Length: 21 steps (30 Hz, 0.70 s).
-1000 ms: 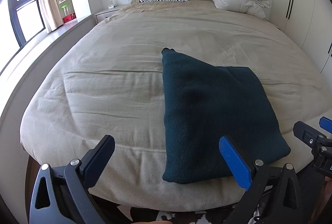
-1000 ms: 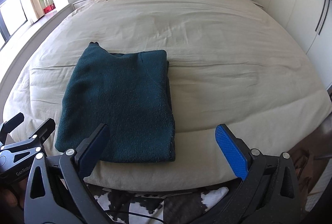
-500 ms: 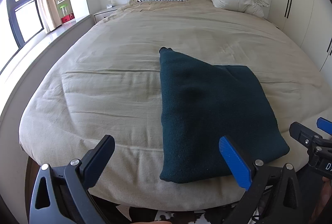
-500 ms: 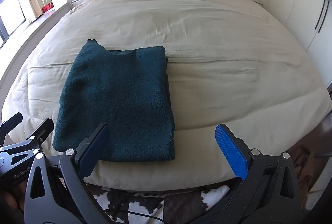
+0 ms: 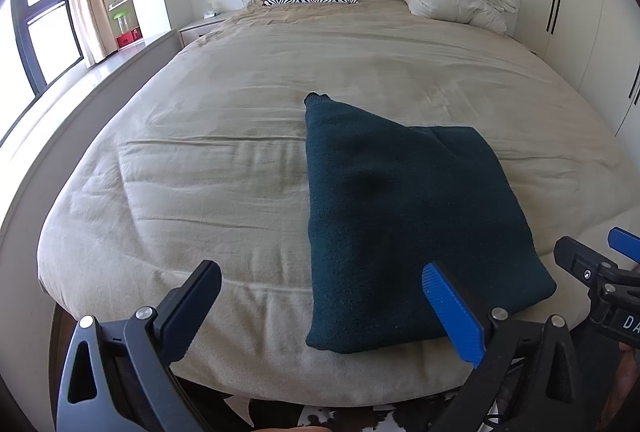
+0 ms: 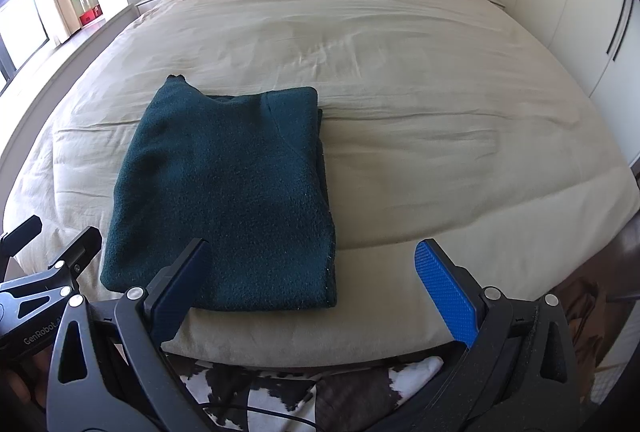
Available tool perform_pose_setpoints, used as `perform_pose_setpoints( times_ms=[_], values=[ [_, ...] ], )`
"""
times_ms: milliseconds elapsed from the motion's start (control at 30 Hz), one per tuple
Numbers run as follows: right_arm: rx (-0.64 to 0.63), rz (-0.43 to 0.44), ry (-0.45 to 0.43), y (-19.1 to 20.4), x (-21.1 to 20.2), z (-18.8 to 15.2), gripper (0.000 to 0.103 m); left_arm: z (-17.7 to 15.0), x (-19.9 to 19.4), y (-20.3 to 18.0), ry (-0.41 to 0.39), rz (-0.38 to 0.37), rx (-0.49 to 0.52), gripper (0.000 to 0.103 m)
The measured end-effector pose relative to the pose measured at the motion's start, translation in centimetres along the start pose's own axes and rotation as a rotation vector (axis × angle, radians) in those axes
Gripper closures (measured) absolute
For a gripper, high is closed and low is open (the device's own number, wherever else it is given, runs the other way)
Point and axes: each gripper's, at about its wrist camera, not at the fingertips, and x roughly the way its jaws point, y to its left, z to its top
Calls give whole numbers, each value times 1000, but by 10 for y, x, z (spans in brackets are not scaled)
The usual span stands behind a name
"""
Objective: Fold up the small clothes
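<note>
Left gripper (image 5: 320,306) hangs spread and empty at 6 o'clock with the folded sweater (image 5: 404,228) at 3 o'clock near the bed (image 5: 200,168) edge, while right gripper (image 6: 314,282), equally released, sees it at 10 o'clock, probably within easy reach.

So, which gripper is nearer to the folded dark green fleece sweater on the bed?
About equal. The left gripper hangs open off the folded dark green fleece sweater at its near left corner; the right gripper hangs open at its near right corner.
</note>
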Motion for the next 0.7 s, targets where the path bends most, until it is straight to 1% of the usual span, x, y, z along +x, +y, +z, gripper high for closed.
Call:
perform_pose_setpoints(
  times_ms=[700],
  values=[
    [3, -1, 7, 2, 3, -3, 0, 0, 1, 0, 2, -1, 3, 0]
  ],
)
